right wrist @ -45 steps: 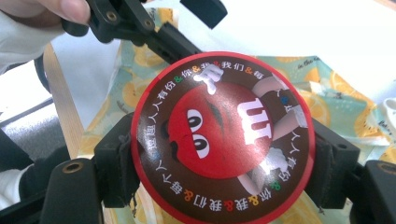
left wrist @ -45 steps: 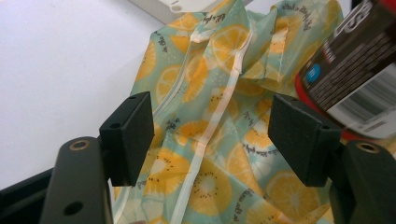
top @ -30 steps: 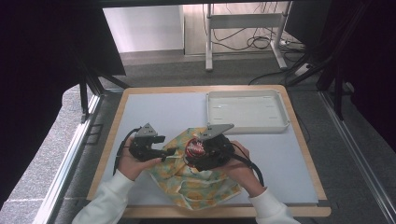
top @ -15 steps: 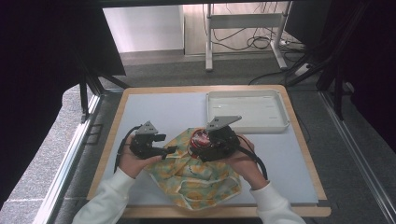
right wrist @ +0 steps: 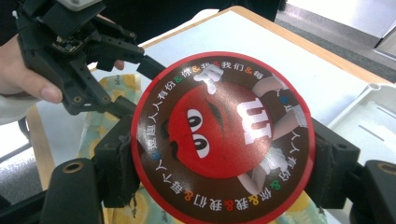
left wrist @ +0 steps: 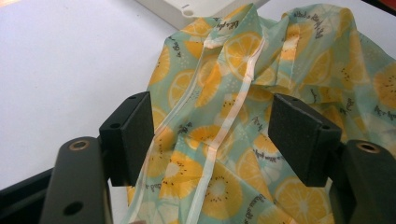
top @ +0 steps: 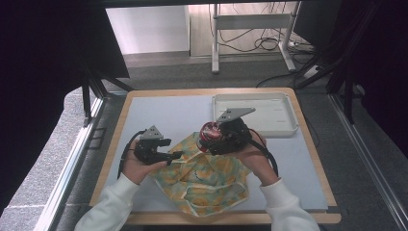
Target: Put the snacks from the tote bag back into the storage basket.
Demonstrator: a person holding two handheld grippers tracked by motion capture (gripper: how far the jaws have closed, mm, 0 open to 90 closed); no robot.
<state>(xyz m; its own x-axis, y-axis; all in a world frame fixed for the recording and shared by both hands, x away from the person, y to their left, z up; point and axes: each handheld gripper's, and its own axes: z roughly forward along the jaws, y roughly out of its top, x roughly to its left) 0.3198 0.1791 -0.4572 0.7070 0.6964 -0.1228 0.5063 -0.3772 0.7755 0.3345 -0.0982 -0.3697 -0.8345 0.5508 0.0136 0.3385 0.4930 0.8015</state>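
**Two grippers working over a lemon-print bag**

Two hand-held grippers are meeting above the middle of the table (top: 144, 110). The right gripper (top: 211, 137) is clamping a round candy tub (right wrist: 222, 137), its pads pressing on either side of the red-rimmed lid printed with a red cartoon face; in the high view the tub is hanging just above the upper edge of the bag (top: 207, 175). The bag, patterned with orange and lemon slices on pale green, is lying crumpled on the grey mat near the person's side. The left gripper (left wrist: 212, 140) is standing released, its jaws spread wide with the bag's folded fabric and pale seam running between them, the pads not pressing on it. A white tray (top: 288, 103) is sitting at the far right of the table.
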